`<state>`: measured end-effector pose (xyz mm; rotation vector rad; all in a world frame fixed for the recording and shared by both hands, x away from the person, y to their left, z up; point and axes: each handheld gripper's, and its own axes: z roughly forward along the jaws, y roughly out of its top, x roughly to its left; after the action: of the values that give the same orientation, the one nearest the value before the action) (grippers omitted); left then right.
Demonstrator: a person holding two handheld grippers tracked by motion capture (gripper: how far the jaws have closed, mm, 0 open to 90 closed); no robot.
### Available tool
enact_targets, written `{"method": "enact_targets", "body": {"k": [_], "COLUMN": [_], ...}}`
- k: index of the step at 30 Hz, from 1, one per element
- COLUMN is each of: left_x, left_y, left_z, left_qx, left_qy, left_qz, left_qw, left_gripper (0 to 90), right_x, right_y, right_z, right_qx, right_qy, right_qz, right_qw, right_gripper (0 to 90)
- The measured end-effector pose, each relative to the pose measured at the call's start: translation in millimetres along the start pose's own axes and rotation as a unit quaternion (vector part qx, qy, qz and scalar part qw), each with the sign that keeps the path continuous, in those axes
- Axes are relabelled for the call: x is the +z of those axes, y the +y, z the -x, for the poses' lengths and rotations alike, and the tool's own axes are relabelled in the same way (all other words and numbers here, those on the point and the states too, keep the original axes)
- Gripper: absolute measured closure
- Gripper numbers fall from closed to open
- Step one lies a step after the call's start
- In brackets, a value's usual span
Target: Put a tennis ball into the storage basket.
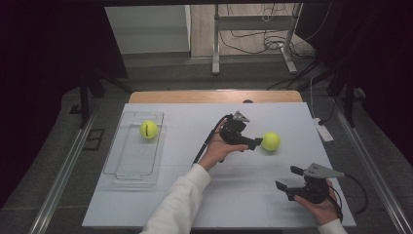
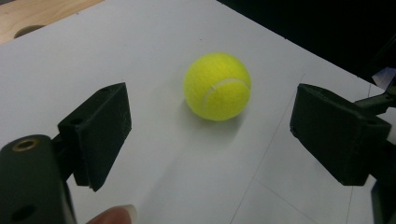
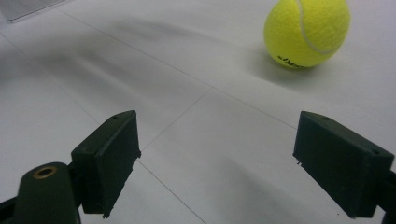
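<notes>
Tennis ball mid-table, left gripper open beside.

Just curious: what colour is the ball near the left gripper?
Yellow-green with a white seam; clearest in the left gripper view.

High view: fixed above the near edge of the table, facing forward and down, far enough to take in the whole top. Left gripper view: low over the table, close to a tennis ball at frame centre. Right gripper view: equally low, with the same ball at upper right. All three views share this ball.
</notes>
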<state>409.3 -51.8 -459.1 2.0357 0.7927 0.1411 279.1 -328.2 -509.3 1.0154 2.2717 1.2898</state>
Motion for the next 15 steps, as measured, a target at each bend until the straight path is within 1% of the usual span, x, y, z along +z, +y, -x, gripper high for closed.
{"method": "enact_targets", "body": {"k": [6,10,13,15], "left_x": [5.9,11.9,15.8,18.2], "left_y": [-0.6,-0.6,-0.2,0.1], "left_z": [-1.0,-0.7,-0.6,-0.4], "left_qx": [-0.001,-0.007,-0.004,-0.008], "left_qy": [-0.001,-0.005,-0.005,-0.005], "left_qz": [-0.005,-0.005,-0.009,-0.008], "left_qw": [1.0,1.0,0.9999,0.9999], "left_gripper": [13.5,13.6,13.7,13.6], "right_x": [-0.3,0.0,0.8,1.0], "right_y": [-0.3,-0.6,-0.5,-0.4], "right_z": [0.2,0.4,0.3,0.0], "right_qx": [0.001,0.001,0.0,0.0], "right_qy": [0.0,-0.001,0.001,0.0], "right_qz": [-0.001,-0.002,-0.001,-0.001], "right_qw": [1.0,1.0,1.0,1.0], "right_gripper": [14.5,14.5,14.5,14.5]}}
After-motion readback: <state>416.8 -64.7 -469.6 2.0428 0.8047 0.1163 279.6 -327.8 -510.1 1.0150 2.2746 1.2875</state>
